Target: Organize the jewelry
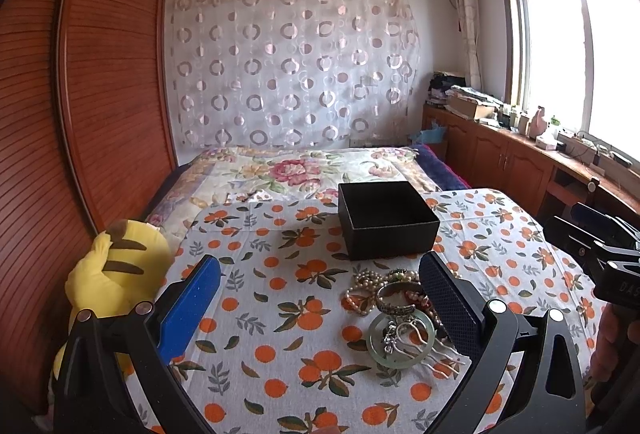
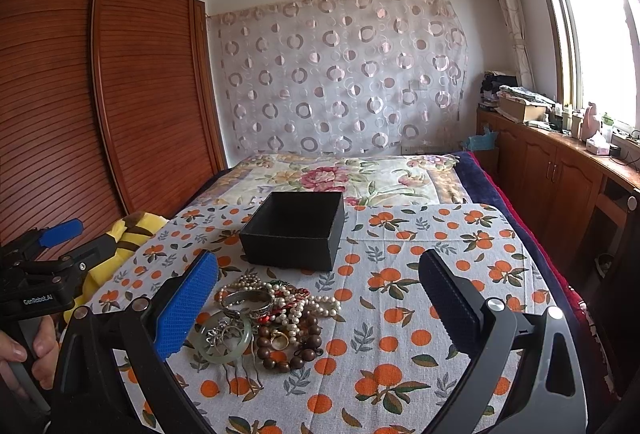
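A pile of jewelry [image 2: 268,318] lies on the orange-print cloth: a jade bangle [image 2: 226,342], a silver bangle [image 2: 246,299], pearl strands [image 2: 304,300], brown wooden beads [image 2: 280,352] and a silver hair comb [image 1: 432,348]. The pile also shows in the left wrist view [image 1: 396,310]. An open, empty black box [image 2: 296,230] stands just behind it, also in the left wrist view [image 1: 386,224]. My left gripper [image 1: 320,294] is open above the cloth, the pile by its right finger. My right gripper [image 2: 318,294] is open, the pile by its left finger.
The orange-print cloth [image 2: 420,294] covers a board on a bed with a floral quilt [image 2: 340,178]. A yellow plush toy [image 1: 112,274] lies at the left edge. A wooden wardrobe [image 1: 80,94] is left; low cabinets [image 2: 560,170] run under the window at right.
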